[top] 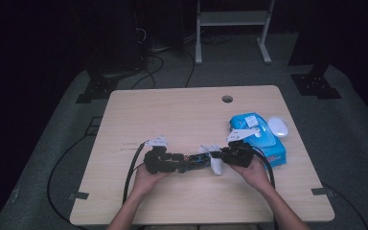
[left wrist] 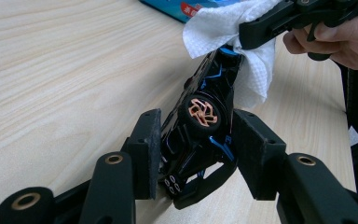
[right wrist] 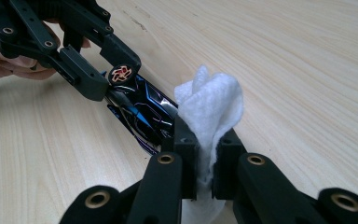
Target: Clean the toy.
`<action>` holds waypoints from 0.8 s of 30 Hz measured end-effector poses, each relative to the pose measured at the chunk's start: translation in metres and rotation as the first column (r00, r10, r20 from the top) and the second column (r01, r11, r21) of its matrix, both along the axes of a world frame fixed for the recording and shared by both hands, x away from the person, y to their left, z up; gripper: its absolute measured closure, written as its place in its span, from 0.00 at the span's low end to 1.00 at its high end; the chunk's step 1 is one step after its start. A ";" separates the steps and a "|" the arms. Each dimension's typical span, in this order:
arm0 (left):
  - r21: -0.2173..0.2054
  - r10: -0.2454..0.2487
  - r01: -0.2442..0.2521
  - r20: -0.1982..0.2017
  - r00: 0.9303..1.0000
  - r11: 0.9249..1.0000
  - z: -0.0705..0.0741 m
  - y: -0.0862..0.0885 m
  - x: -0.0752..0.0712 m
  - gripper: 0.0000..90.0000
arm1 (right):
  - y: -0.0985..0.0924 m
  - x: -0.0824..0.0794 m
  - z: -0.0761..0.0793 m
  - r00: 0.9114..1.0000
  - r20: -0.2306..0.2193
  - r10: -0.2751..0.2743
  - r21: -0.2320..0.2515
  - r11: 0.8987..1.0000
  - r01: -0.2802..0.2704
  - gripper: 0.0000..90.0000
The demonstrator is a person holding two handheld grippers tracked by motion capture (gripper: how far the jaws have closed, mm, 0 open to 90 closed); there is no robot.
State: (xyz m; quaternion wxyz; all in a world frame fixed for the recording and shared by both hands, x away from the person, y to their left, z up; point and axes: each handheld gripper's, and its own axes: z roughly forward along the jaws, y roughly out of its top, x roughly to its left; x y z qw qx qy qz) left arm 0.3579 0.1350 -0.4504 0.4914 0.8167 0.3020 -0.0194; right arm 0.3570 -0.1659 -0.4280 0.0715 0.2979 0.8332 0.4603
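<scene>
Seemingly level, the toy car (left wrist: 204,122), clamped in the left gripper (left wrist: 196,154), points lengthwise at the tissue (right wrist: 212,112) pinched by the right gripper (right wrist: 208,161), touching its far end.

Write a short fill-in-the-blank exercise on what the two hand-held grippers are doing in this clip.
1. The left hand-held gripper clamps a black and blue toy ____.
2. The right hand-held gripper pinches a ____ paper tissue.
3. The tissue is pressed against the toy's end farthest from the ____ hand-held gripper.
4. On the table, the blue tissue pack lies beside the ____ hand-held gripper.

Missing words: car; white; left; right
</scene>
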 end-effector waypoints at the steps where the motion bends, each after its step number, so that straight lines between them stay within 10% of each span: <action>1: 0.002 -0.001 0.001 0.000 1.000 1.000 0.000 0.000 0.000 0.60 | 0.000 0.000 0.000 1.000 -0.001 0.000 0.002 1.000 0.000 0.92; 24: 0.054 -0.034 0.030 0.073 0.997 0.998 0.002 -0.006 -0.015 0.58 | -0.008 -0.015 -0.006 1.000 0.015 0.011 0.041 0.999 -0.011 0.92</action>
